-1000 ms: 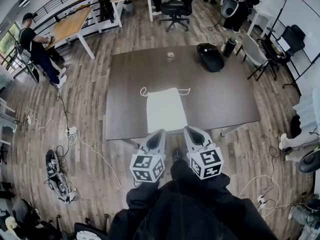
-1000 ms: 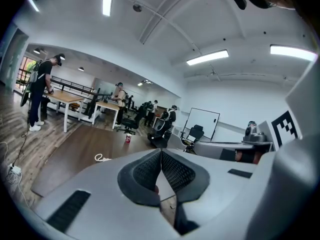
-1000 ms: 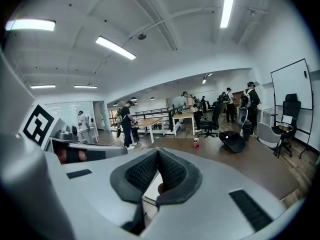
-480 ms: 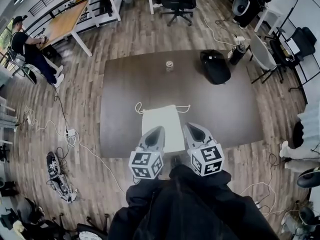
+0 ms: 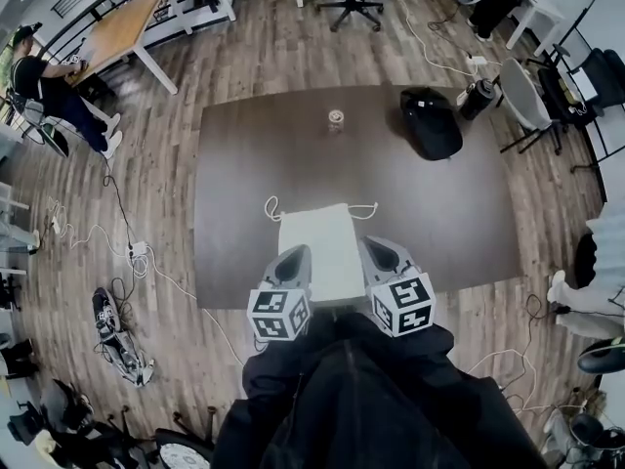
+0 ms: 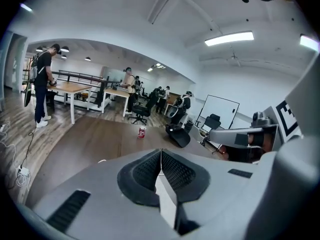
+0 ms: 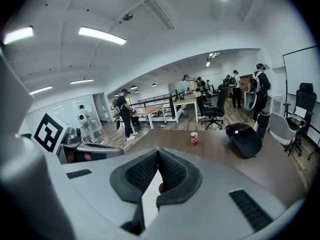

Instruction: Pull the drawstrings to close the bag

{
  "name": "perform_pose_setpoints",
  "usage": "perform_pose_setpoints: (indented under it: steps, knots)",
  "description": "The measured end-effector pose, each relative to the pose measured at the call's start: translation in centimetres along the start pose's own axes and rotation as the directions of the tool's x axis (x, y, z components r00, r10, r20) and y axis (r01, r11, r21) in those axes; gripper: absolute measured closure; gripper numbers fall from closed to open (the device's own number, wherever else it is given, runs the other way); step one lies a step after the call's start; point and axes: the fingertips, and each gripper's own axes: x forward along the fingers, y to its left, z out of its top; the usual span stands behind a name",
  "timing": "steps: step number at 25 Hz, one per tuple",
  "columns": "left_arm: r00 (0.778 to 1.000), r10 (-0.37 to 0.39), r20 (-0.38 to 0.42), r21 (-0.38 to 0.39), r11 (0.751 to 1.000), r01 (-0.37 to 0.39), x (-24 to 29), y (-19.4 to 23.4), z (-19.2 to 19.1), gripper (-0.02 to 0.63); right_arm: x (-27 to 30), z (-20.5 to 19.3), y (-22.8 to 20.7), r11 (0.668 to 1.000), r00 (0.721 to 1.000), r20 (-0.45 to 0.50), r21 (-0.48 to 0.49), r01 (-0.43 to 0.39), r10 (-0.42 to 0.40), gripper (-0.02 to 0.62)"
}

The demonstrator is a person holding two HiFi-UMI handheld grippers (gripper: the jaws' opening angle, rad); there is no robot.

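A white drawstring bag (image 5: 320, 247) lies flat on the dark brown table (image 5: 244, 184), its mouth on the far side. Its cord ends trail out at the left (image 5: 271, 206) and right (image 5: 365, 208) corners of the mouth. My left gripper (image 5: 295, 253) hovers at the bag's near left corner and my right gripper (image 5: 377, 246) at its near right corner, both over the table's near edge. The left gripper (image 6: 161, 151) and the right gripper (image 7: 157, 150) have their jaws pressed together with nothing between them. Both are well short of the cords.
A red can (image 5: 335, 119) stands at the table's far middle and a black backpack (image 5: 430, 123) lies at its far right. Office chairs, other tables and a person (image 5: 39, 76) stand around. Cables (image 5: 117, 252) run over the floor on the left.
Both grippers have come forward and a little lower, from in front of the table to either side of the bag's near end. Their jaws stay shut.
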Motion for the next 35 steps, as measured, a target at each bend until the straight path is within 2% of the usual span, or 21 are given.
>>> perform_pose_setpoints:
  steps: [7,13,16,19,23,25,27,30,33,34,35]
  knots:
    - [0.993,0.044,-0.109,-0.013,0.999,-0.046,3.4,7.3,-2.1,0.572,4.8,-2.4,-3.1,0.999,0.993,-0.110,0.025,0.044,-0.041,0.574]
    - [0.972,0.064,-0.228,0.019,0.998,-0.062,6.1,13.1,-5.1,0.572,8.2,-5.7,-4.9,0.998,0.971,-0.231,0.020,0.061,-0.055,0.574]
    - [0.957,0.058,-0.284,0.056,0.997,-0.044,7.8,15.3,-6.1,0.572,10.1,-7.5,-6.6,0.997,0.955,-0.290,0.009,0.075,-0.069,0.574]
    - [0.935,0.044,-0.353,0.131,0.991,0.003,9.6,17.3,-7.5,0.572,12.5,-9.9,-7.9,0.998,0.933,-0.354,-0.021,0.062,-0.066,0.574]
    - [0.901,0.034,-0.432,0.205,0.977,0.061,12.3,20.1,-9.6,0.563,15.9,-12.6,-9.7,0.996,0.902,-0.430,-0.092,0.006,-0.046,0.573]
    - [0.880,0.019,-0.474,0.223,0.970,0.099,13.5,21.0,-10.7,0.500,17.0,-13.9,-11.0,0.992,0.886,-0.460,-0.126,-0.006,-0.053,0.572]
    - [0.853,0.010,-0.522,0.245,0.960,0.138,14.8,21.7,-11.8,0.475,18.1,-15.1,-12.3,0.988,0.869,-0.491,-0.156,-0.018,-0.061,0.572]
    - [0.815,0.037,-0.578,0.302,0.938,0.172,15.9,22.7,-13.1,0.469,19.4,-17.1,-13.7,0.982,0.841,-0.537,-0.185,-0.041,-0.065,0.571]
    - [0.799,0.058,-0.598,0.361,0.910,0.204,16.5,23.2,-13.7,0.469,20.5,-18.3,-14.3,0.978,0.822,-0.566,-0.198,-0.071,-0.055,0.568]
    - [0.792,0.051,-0.608,0.372,0.900,0.228,16.7,23.2,-14.0,0.469,20.9,-18.6,-14.4,0.977,0.816,-0.577,-0.199,-0.081,-0.050,0.557]
    - [0.782,0.039,-0.622,0.380,0.888,0.258,16.9,23.1,-14.4,0.468,21.2,-19.0,-14.5,0.976,0.807,-0.589,-0.199,-0.089,-0.046,0.504]
